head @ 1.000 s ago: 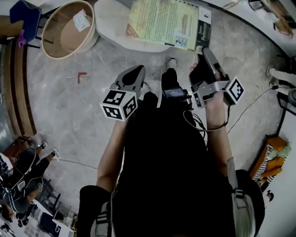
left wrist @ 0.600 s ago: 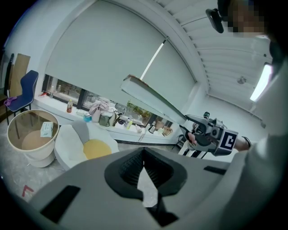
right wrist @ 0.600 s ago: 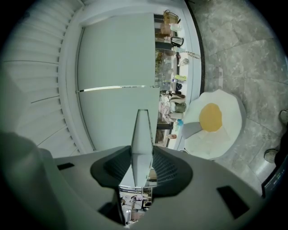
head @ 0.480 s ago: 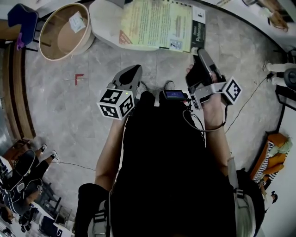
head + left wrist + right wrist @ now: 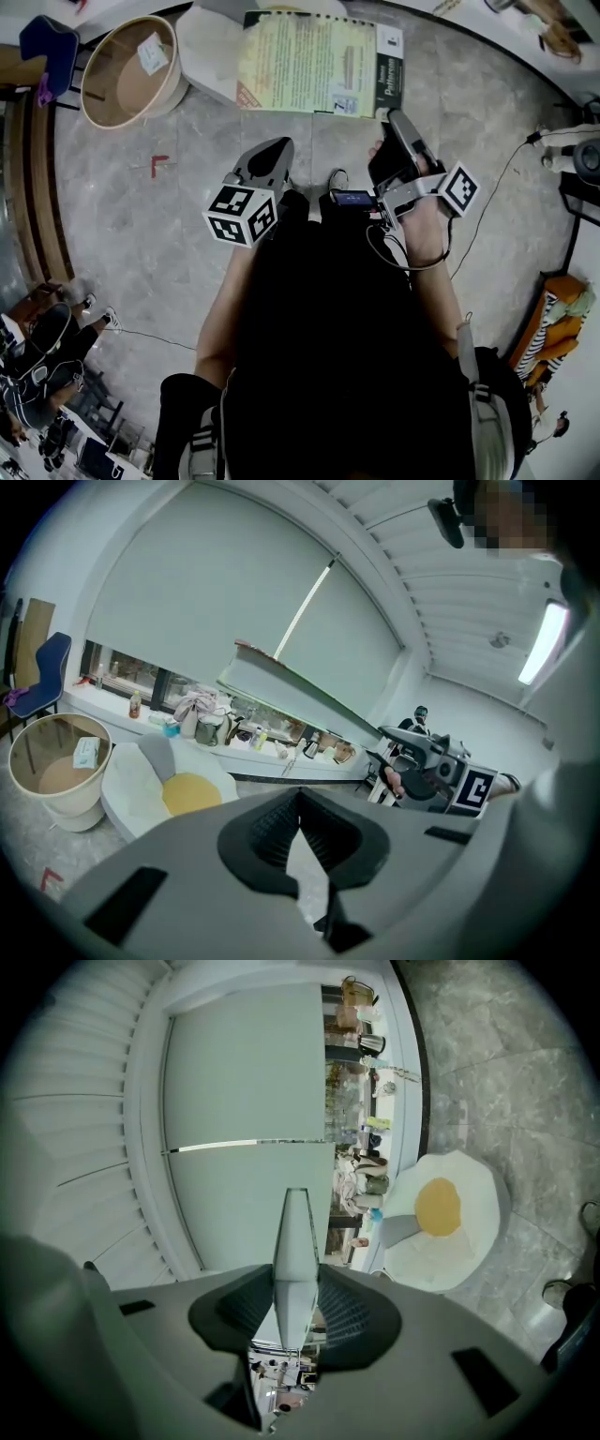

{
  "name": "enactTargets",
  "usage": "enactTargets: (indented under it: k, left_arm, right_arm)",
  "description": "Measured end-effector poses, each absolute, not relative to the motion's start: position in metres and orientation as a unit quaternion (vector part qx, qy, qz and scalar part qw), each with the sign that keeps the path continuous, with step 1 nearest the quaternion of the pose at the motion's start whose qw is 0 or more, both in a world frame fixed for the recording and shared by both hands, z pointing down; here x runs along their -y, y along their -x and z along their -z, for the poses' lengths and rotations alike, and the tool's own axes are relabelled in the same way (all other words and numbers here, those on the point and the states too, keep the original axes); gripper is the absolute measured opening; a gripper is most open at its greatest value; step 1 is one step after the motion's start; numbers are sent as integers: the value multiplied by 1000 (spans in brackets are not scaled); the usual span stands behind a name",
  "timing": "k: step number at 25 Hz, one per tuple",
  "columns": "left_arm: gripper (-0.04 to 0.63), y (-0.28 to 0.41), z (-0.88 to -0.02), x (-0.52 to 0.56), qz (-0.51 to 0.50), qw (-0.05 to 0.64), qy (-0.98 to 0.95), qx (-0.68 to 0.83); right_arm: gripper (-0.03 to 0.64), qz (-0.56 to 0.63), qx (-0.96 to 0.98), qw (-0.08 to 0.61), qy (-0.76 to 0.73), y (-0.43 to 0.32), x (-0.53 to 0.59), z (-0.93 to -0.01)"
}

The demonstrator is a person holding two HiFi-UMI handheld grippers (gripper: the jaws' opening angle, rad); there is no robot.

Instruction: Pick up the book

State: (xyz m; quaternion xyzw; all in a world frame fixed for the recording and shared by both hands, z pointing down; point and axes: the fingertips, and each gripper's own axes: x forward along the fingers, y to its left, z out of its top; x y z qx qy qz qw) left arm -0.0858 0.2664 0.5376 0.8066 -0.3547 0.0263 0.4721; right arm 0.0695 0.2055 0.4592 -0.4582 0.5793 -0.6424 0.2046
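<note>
The book, large with a yellow-green cover and a dark strip along one side, hangs in the air above the grey floor at the top of the head view. My right gripper is shut on its near right corner. In the right gripper view the book's thin edge stands clamped between the ribbed pads. The left gripper view shows the book as a slanted slab, with the right gripper at its lower end. My left gripper floats below the book's near edge, apart from it, its jaws together and empty.
A round beige bin with paper inside stands at the upper left, beside a white egg-shaped cushion and a blue chair. A red mark is on the floor. Cables run at the right. People sit at the lower left.
Both grippers have drifted forward and up, the book carried along in the right one. The book now sits further left and lower in the head view. Neither gripper's jaws have changed.
</note>
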Motion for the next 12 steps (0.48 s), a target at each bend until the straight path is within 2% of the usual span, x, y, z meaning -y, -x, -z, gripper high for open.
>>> enactTargets:
  k: [12]
  left_arm:
    - [14, 86, -535, -271, -28, 473, -801, 366]
  right_arm:
    - [166, 646, -588, 209, 439, -72, -205, -459]
